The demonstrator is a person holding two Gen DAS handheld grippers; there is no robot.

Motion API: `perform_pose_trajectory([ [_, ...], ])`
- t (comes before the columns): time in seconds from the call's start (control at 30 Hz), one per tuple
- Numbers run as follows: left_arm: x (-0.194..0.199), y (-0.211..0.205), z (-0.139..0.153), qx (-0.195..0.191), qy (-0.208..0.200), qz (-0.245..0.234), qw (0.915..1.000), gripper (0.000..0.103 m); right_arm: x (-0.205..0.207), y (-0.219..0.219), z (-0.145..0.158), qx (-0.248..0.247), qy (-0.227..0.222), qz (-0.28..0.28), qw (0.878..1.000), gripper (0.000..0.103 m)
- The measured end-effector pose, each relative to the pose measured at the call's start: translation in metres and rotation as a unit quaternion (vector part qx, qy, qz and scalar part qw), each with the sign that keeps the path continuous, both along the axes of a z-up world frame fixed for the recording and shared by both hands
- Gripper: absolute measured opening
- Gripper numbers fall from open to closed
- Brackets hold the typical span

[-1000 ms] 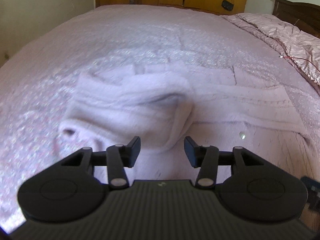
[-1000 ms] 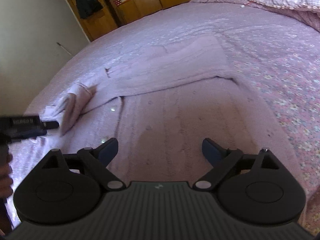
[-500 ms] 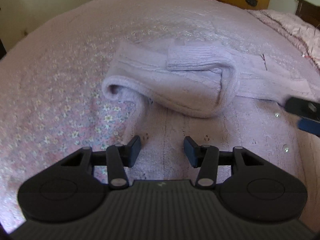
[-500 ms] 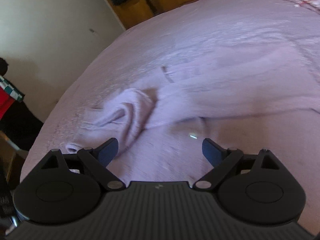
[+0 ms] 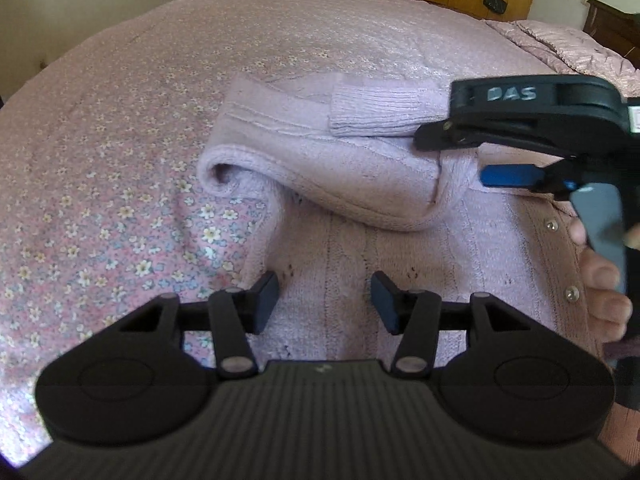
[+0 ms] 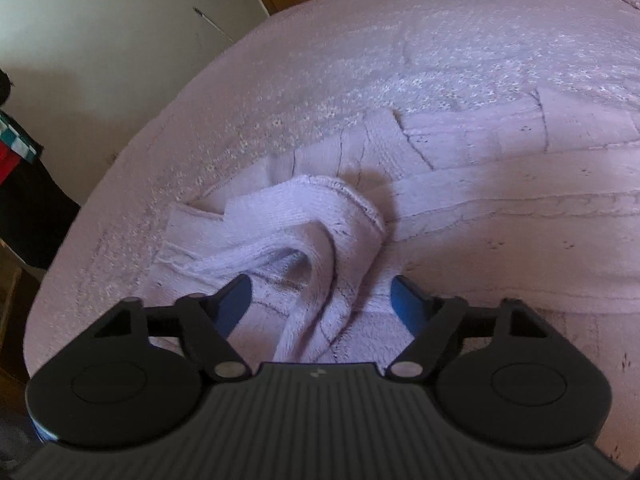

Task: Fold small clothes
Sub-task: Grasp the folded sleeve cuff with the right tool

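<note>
1. Step in hand: sleeve fold on the cardigan (image 5: 344, 264), a pale lilac knit lying flat on the bed (image 5: 120, 152), button front up. One sleeve (image 5: 320, 168) is doubled back on the body in a loose roll, cuff on top.
2. Right gripper (image 6: 320, 300): jaws closing, straddling the sleeve's rolled edge; the pads do not press it yet, so nothing is held. In the left view the same tool reaches in from the right onto that roll.
3. Left gripper (image 5: 324, 300): jaws easing apart, released, nothing between them, hovering over the cardigan body near the hem side.
4. Next move, as I judge it: right jaws pinch the roll, lift it a little, draw it across the chest and lay it flat. Left should pin the body so the knit does not drag.
5. Edges: bed's side edge lies beyond the sleeve, with wall (image 6: 100, 40) and floor past it. The cardigan sits near that edge but not over it.
6. Room: open bedspread all round; a quilt (image 5: 568, 44) far right, well apart. The two tools are close together; mind a clash.
</note>
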State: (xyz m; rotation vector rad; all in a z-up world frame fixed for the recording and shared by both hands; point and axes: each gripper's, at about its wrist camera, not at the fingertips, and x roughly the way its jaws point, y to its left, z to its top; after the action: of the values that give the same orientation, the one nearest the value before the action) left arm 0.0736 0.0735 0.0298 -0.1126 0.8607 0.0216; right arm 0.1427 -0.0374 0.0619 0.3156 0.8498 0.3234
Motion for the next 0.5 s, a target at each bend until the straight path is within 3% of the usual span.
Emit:
perform_pose_trajectory([
  [0.1, -0.002, 0.001, 0.001, -0.002, -0.001, -0.001, 1.0, 0.054, 0.006, 0.007, -0.002, -0.019, 0.002, -0.002, 1.0, 0.057],
  [0.17, -0.003, 0.001, 0.001, -0.003, -0.002, -0.001, 1.0, 0.054, 0.007, 0.008, -0.003, -0.026, 0.005, -0.001, 1.0, 0.031],
  [0.23, -0.003, 0.0, 0.002, -0.004, -0.002, 0.001, 1.0, 0.054, 0.007, 0.008, -0.001, -0.037, 0.005, -0.004, 0.999, 0.02],
  [0.33, -0.004, -0.001, 0.003, -0.004, -0.002, 0.002, 1.0, 0.054, 0.004, 0.008, 0.006, -0.049, -0.02, 0.003, 0.999, 0.017],
  [0.5, -0.004, -0.001, 0.003, -0.005, -0.001, 0.002, 1.0, 0.054, -0.008, 0.008, 0.04, -0.09, -0.106, 0.018, 0.99, 0.016],
])
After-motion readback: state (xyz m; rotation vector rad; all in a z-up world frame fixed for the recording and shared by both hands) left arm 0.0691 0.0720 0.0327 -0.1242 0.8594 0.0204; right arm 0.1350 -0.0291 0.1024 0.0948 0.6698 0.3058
